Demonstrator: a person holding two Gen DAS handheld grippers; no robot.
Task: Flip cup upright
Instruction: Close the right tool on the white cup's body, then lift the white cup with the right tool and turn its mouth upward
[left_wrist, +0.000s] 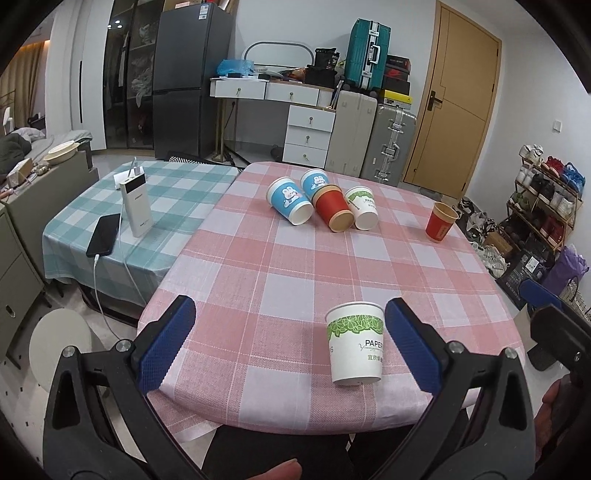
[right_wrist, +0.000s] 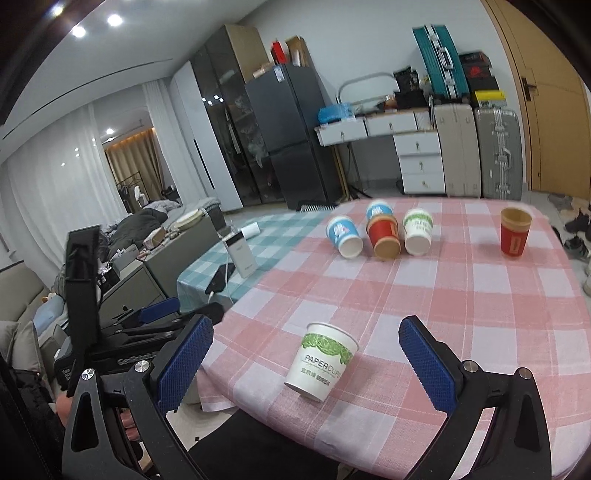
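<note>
A white paper cup with a green leaf band (left_wrist: 355, 342) stands upright near the front edge of the pink checked table (left_wrist: 295, 266); it also shows in the right wrist view (right_wrist: 320, 361). My left gripper (left_wrist: 291, 347) is open and empty, the cup close to its right finger. My right gripper (right_wrist: 310, 365) is open and empty, the cup between its fingers but untouched. At the far side several cups lie on their sides: two blue (left_wrist: 289, 201), one red (left_wrist: 331, 206), one white (left_wrist: 362, 207). A red cup (left_wrist: 440, 222) stands upright at the right.
A green checked table (left_wrist: 110, 218) at the left carries a white power bank (left_wrist: 136, 206) and a phone (left_wrist: 104, 234) on a cable. Suitcases, drawers and a fridge stand at the back wall. A shoe rack (left_wrist: 546, 199) is at the right.
</note>
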